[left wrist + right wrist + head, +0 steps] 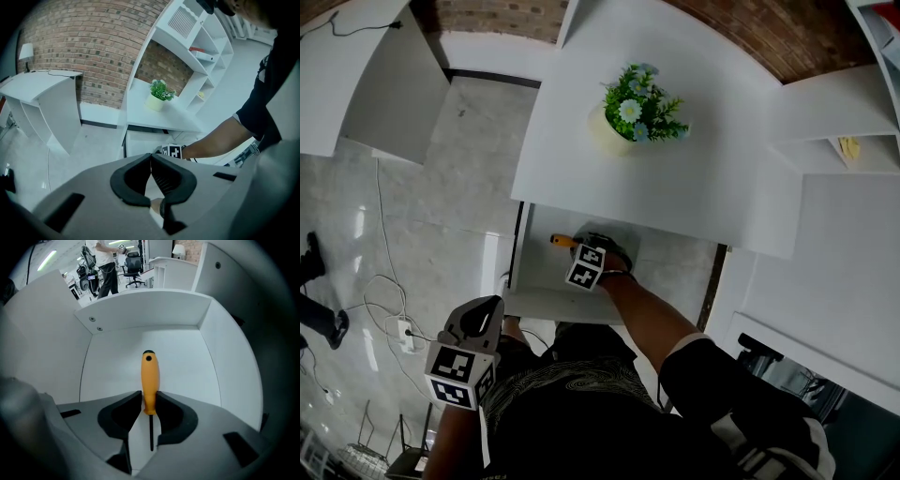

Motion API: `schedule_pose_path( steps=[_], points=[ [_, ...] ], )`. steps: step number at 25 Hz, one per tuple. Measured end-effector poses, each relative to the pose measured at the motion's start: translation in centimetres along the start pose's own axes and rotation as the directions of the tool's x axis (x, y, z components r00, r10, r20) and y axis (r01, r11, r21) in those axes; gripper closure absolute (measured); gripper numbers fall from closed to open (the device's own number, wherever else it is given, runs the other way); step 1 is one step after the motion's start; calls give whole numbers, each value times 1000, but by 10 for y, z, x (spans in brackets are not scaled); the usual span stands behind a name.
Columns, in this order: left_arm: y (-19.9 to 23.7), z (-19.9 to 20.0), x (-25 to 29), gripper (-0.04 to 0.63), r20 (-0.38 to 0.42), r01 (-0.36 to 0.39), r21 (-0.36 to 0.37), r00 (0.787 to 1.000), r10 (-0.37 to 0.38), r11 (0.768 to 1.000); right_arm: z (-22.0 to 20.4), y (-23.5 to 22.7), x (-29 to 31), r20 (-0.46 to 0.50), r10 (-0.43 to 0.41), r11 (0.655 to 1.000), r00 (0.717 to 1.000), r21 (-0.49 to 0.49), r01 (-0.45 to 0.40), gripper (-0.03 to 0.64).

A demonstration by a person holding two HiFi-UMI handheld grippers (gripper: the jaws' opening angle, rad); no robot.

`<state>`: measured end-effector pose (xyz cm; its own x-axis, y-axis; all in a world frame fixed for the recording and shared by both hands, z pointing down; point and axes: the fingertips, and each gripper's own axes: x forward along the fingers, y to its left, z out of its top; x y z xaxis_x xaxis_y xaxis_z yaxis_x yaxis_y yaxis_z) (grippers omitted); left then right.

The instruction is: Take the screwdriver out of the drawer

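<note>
An orange-handled screwdriver (150,378) with a thin dark shaft lies on the floor of the open white drawer (192,362). My right gripper (150,398) is inside the drawer, its two black pads pressed against the lower end of the handle from both sides. From above, the orange handle (559,241) pokes out to the left of the right gripper (579,247), inside the drawer (562,304) under the desk. My left gripper (484,309) hangs low near the person's body, left of the drawer front. Its jaws (151,157) are shut with nothing between them.
A potted plant (636,109) stands on the white desk top (722,187) above the drawer. White shelves (853,141) rise at the right. Another white desk (366,84) is at far left. Cables and a power strip (403,330) lie on the grey floor.
</note>
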<state>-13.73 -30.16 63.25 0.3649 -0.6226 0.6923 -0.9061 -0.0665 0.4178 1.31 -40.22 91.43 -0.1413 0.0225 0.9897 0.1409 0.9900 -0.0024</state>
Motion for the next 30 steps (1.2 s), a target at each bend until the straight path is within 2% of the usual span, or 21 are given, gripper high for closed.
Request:
schedule_pose_path(
  steps=[9, 13, 23, 30],
  points=[
    [2, -13, -3, 575, -3, -11, -25, 1000, 11, 1000, 1, 1, 6, -9, 18, 999, 1000, -40, -18, 531],
    [-2, -12, -6, 575, 6, -4, -28, 1000, 5, 1000, 1, 0, 6, -33, 12, 1000, 999, -24, -13, 531],
    [-1, -8, -22, 575, 26, -1, 16, 1000, 0, 1000, -3, 4, 2, -82, 6, 999, 997, 33, -3, 538],
    [-4, 6, -29, 575, 53, 30, 72, 998, -34, 997, 4, 11, -23, -54, -19, 998, 998, 61, 22, 540]
  ],
)
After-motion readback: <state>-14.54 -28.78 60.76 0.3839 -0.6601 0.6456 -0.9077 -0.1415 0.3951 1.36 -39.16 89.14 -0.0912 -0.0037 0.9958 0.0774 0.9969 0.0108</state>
